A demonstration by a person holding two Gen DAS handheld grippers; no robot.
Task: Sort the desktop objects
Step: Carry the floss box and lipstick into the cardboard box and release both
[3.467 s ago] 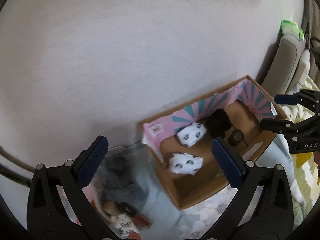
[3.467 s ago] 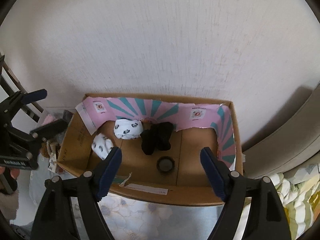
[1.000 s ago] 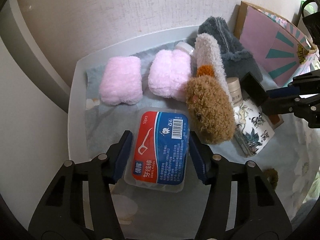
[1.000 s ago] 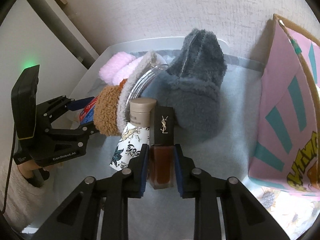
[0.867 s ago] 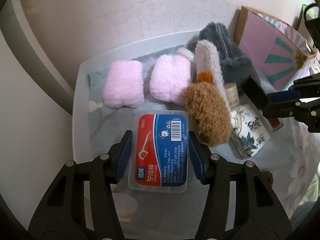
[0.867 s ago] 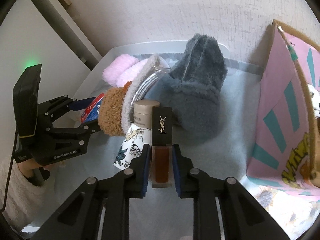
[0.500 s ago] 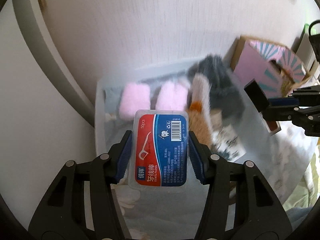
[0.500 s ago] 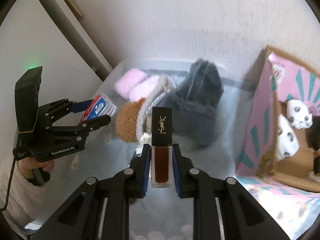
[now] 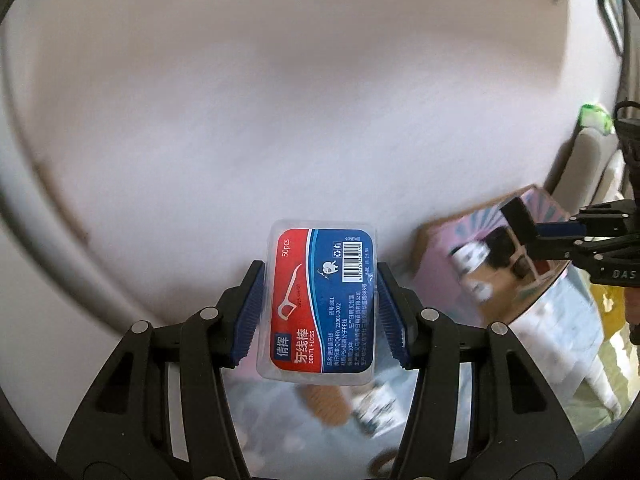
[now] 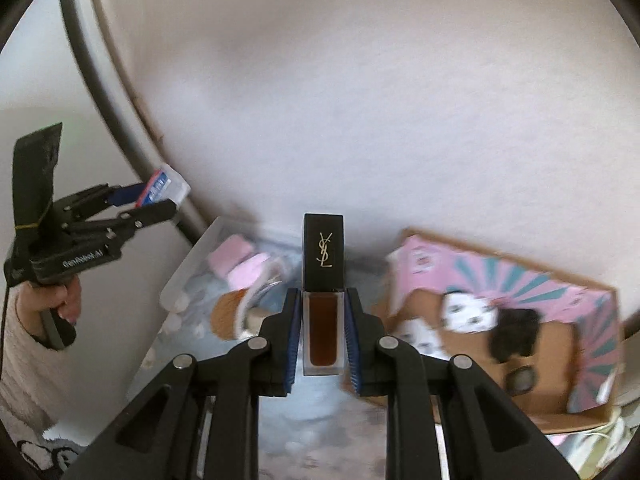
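Note:
My left gripper (image 9: pixel 320 312) is shut on a clear dental floss box (image 9: pixel 320 304) with a red and blue label and holds it high in the air; it also shows in the right wrist view (image 10: pixel 164 188). My right gripper (image 10: pixel 322 320) is shut on a YSL foundation bottle (image 10: pixel 322 292) with a black cap, held above the surface. The cardboard box with a pink and teal lining (image 10: pixel 560 400) lies to the lower right and holds white patterned sock rolls (image 10: pixel 470 312), a black bundle (image 10: pixel 516 332) and a small round jar (image 10: pixel 520 378).
A clear tray (image 10: pixel 188 268) at the lower left holds pink fluffy pads (image 10: pixel 240 264), a brown and white plush item (image 10: pixel 236 312) and other small items. A white wall fills the background. A floral cloth covers the surface below.
Both grippers have risen well above the tray with their objects and swung towards the cardboard box. The tray and box look smaller and lower in both views.

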